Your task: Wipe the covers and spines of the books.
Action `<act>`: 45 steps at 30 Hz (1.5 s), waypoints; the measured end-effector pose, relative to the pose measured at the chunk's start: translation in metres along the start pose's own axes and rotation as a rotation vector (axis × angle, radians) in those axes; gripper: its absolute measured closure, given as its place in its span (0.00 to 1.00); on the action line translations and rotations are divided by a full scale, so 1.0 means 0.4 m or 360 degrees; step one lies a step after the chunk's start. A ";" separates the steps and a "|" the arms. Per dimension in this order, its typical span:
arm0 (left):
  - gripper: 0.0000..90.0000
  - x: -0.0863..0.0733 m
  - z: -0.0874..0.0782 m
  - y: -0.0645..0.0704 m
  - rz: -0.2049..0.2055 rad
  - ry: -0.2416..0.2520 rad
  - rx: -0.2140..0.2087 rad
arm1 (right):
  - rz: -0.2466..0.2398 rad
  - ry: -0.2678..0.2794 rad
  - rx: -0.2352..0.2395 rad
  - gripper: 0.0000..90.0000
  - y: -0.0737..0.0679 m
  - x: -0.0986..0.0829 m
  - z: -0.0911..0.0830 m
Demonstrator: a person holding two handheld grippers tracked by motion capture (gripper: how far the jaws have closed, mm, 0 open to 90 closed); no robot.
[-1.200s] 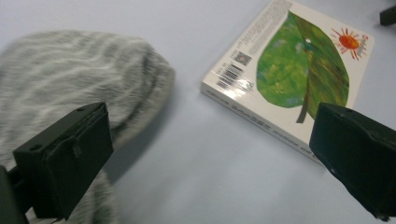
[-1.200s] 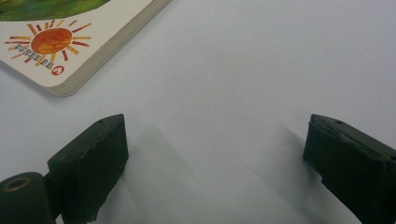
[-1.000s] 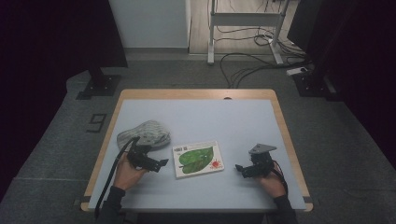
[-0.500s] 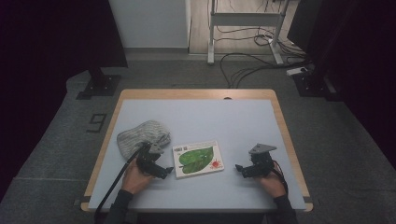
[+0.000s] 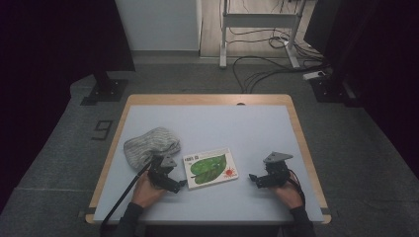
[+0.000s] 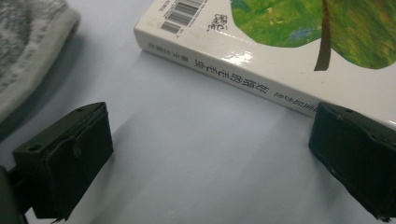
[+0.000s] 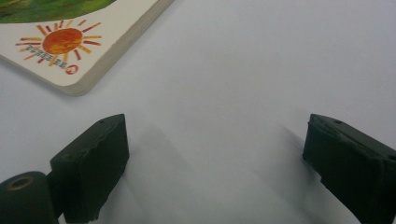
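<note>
Grey knit hat; table

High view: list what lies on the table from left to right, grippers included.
Grey knitted hat → left gripper → picture book → right gripper.

The high view looks forward and down from above the near edge, taking in the whole surface and the floor beyond. The left gripper view sits low and close, facing the picture book's spine. The right gripper view, equally close, catches that book's sun-printed corner; all three views share the book.
</note>
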State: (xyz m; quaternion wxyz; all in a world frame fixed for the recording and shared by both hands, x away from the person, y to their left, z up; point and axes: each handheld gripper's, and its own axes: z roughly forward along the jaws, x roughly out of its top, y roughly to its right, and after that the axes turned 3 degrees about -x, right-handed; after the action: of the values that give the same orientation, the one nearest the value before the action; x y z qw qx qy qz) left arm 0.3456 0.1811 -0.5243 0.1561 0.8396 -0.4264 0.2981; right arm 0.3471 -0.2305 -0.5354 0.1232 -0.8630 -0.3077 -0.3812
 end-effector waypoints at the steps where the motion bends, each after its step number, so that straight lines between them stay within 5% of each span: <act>1: 0.00 0.001 0.002 0.003 0.0005 0.0005 -0.0006 | -0.0003 0.0000 0.0003 0.08 0.001 0.000 0.000; 9: 0.00 0.009 0.016 0.026 0.0037 0.0030 -0.0083 | 0.0025 0.0011 0.0021 0.12 0.014 0.009 -0.013; 20: 0.00 0.037 0.043 0.059 0.0134 0.0037 -0.0183 | -0.0049 -0.0013 0.0078 0.10 0.010 0.078 0.003; 36: 0.00 0.038 0.046 0.064 0.0139 0.0041 -0.0183 | -0.0141 -0.0082 0.0191 0.01 -0.037 0.174 0.093; 45: 0.00 0.038 0.046 0.062 0.0132 0.0041 -0.0188 | -0.0129 -0.0111 0.0250 0.00 -0.042 0.194 0.144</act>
State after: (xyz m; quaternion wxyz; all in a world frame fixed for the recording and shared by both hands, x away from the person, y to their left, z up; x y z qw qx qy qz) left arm 0.3392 0.1477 -0.5287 0.1985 0.8067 -0.4756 0.2892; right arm 0.4104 -0.1576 -0.5177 0.1642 -0.8503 -0.3755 -0.3302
